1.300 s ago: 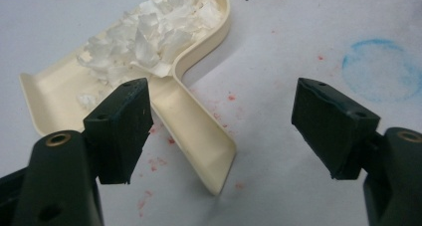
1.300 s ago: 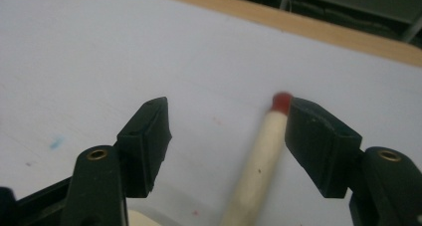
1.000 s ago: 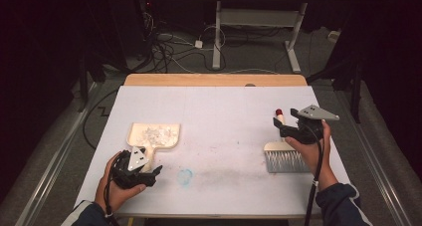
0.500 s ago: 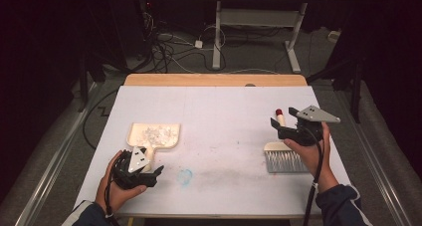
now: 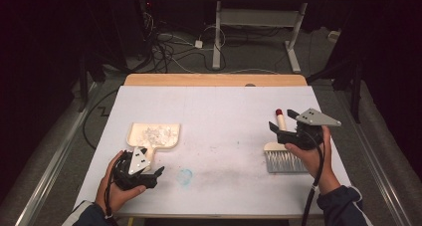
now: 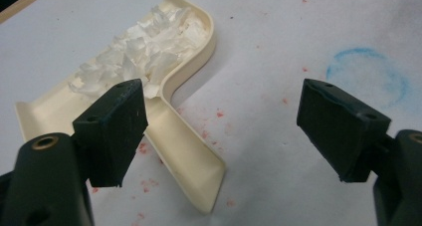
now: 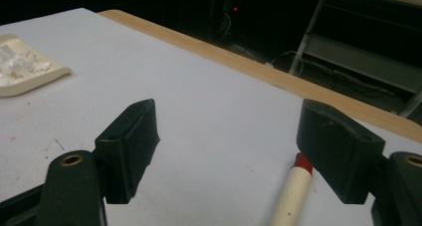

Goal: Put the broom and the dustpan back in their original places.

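Right gripper (image 5: 282, 127) has just been opening its jaws, now wide and empty, leaving the brush (image 5: 282, 149) lying free on the table (image 5: 224, 111) just beneath it. Left gripper (image 5: 158, 173) gapes too, beside the dustpan (image 5: 152, 136) of white scraps (image 5: 157, 134). Sweeping looks finished.

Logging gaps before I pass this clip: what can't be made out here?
- Cream wooden brush handle with red tip: right gripper view, lower end cut off by the bottom edge.
- Cream plastic dustpan: left gripper view, the tool's left jaw covers part of it.
- White shreds: high view, too small to identify.
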{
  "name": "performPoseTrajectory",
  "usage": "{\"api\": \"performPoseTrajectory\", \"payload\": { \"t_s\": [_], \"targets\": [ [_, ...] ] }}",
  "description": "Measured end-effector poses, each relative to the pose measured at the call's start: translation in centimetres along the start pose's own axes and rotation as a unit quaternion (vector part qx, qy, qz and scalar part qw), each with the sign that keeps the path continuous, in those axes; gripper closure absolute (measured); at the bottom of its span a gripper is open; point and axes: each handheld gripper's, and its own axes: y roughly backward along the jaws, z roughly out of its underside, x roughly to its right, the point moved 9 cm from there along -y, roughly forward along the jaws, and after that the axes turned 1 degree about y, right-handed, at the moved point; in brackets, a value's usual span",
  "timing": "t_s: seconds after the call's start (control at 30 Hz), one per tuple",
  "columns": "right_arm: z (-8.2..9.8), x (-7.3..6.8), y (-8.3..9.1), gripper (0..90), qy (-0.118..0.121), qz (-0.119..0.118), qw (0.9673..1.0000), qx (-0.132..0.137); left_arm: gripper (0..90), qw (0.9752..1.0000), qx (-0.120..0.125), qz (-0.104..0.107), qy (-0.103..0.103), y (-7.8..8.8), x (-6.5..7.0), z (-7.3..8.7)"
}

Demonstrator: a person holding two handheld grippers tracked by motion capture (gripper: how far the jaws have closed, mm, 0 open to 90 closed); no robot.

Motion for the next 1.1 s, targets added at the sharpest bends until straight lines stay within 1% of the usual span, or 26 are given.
{"api": "performPoseTrajectory", "payload": {
  "t_s": [0.07,0.13,0.27,0.37,0.47,0.5,0.53,0.7,0.83,0.9,0.97,1.1],
  "targets": [
    [0.1,-0.2,0.2,25.1,0.006,-0.002,1.0000,-0.004,19.1,1.0000,0.000,-0.001,-0.003,0.0,0.1,0.0],
    [0.3,-0.5,0.6,25.0,0.016,-0.009,0.9998,-0.003,19.2,1.0000,-0.001,0.001,-0.008,0.0,0.2,0.0],
    [0.4,-1.0,1.4,24.8,0.023,-0.019,0.9996,0.001,19.2,0.9999,-0.004,0.000,-0.016,-0.1,0.4,0.1],
    [0.2,-1.4,1.9,24.7,0.030,-0.025,0.9992,0.007,19.1,0.9998,-0.004,0.000,-0.018,-0.1,0.4,0.1],
    [0.3,-1.8,2.4,24.4,0.036,-0.029,0.9989,0.007,19.1,0.9998,-0.002,0.001,-0.019,-0.1,0.5,0.1],
    [0.4,-2.0,2.5,24.4,0.040,-0.032,0.9987,0.005,19.1,0.9998,-0.002,0.001,-0.020,-0.1,0.5,0.0],
    [0.6,-2.1,2.6,24.4,0.043,-0.032,0.9986,0.003,19.1,0.9998,-0.005,0.004,-0.017,-0.1,0.6,0.1],
    [1.4,-2.6,3.6,24.2,0.051,-0.042,0.9978,0.003,19.0,0.9997,-0.003,0.004,-0.023,0.0,0.8,0.0],
    [2.0,-2.7,4.3,24.1,0.049,-0.046,0.9977,0.005,18.6,0.9996,-0.006,0.004,-0.026,-0.1,0.9,0.1],
    [2.4,-2.9,4.6,24.1,0.049,-0.055,0.9972,0.009,18.6,0.9996,-0.005,0.004,-0.027,-0.1,0.9,0.1],
    [2.8,-2.8,4.7,24.1,0.057,-0.053,0.9969,0.006,18.6,0.9996,-0.005,0.001,-0.027,-0.1,0.8,0.0],
    [3.7,-2.7,4.9,24.2,0.056,-0.057,0.9968,0.003,18.6,0.9996,-0.006,0.003,-0.027,-0.2,0.9,0.1]
  ]
}}
